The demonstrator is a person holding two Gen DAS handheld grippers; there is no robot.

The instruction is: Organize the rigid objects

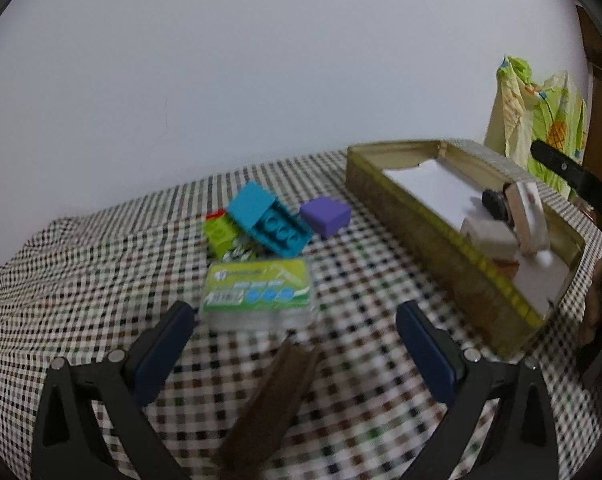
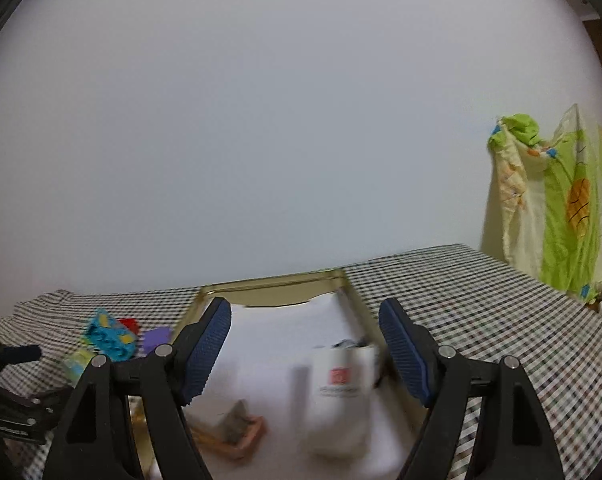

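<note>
My left gripper [image 1: 296, 312] is open above the checked cloth. A dark brown oblong piece [image 1: 269, 400] lies between its fingers, touching neither. Just ahead sits a clear box with a green label [image 1: 259, 288]. Beyond it lie blue bricks [image 1: 269, 220], a green brick [image 1: 221, 234] and a purple cube [image 1: 325, 214]. My right gripper [image 2: 305, 312] is open over the gold tin tray [image 2: 273, 284]. A blurred white box with a red mark [image 2: 341, 380] stands in the tray between the fingers, apart from the pads. Beside it lies a small wooden piece [image 2: 237, 428].
In the left wrist view the tray [image 1: 421, 232] runs along the right, lined with white paper, holding the white box [image 1: 527, 216], a dark object [image 1: 495, 202] and a beige block [image 1: 487, 236]. A green and yellow cloth [image 2: 561, 208] hangs at the far right. A plain wall stands behind the table.
</note>
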